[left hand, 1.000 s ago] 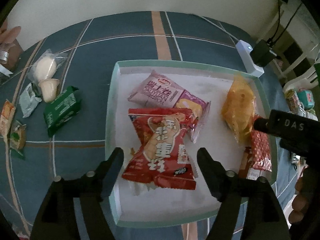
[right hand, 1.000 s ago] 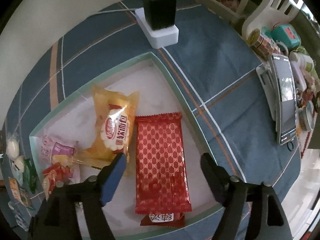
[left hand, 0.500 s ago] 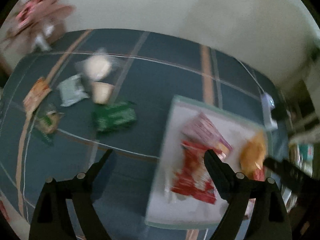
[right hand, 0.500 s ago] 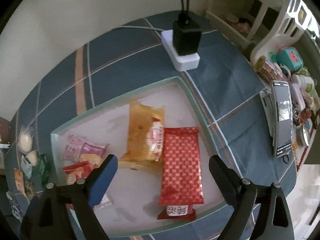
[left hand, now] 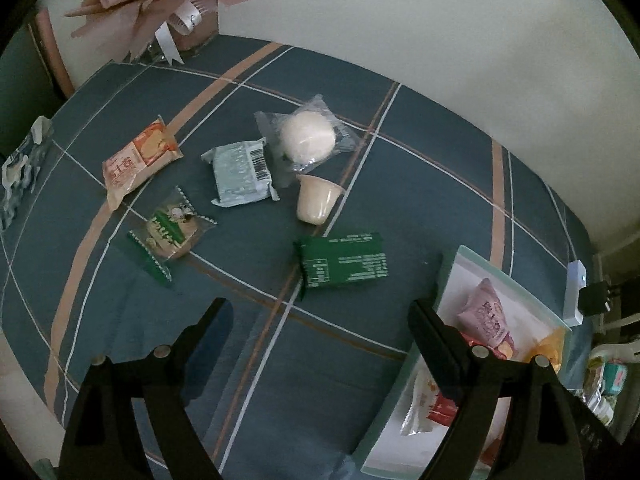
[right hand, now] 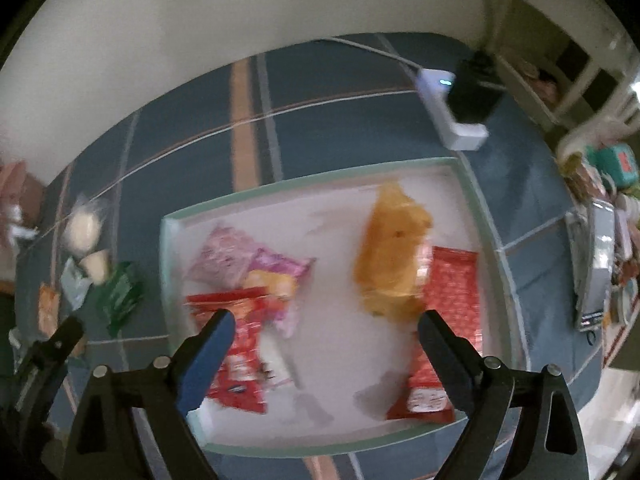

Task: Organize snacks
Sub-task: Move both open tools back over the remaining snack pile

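**Materials, quick pass**

I see a matt woven tablecloth (left hand: 420,184), plaid. The snack packets are glossy plastic film: green packet (left hand: 342,264), clear wrap on the white bun (left hand: 308,138). Cup (left hand: 318,198) looks like smooth plastic. Tray (right hand: 320,178) has a smooth pale rim. Gripper fingers (left hand: 436,334) are matt black plastic.

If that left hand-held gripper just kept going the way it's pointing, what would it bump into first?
Probably just the blue plaid tablecloth: the open left hand-held gripper aims steeply down at bare cloth. The green snack packet lies slightly beyond its line, though depth is hard to judge.
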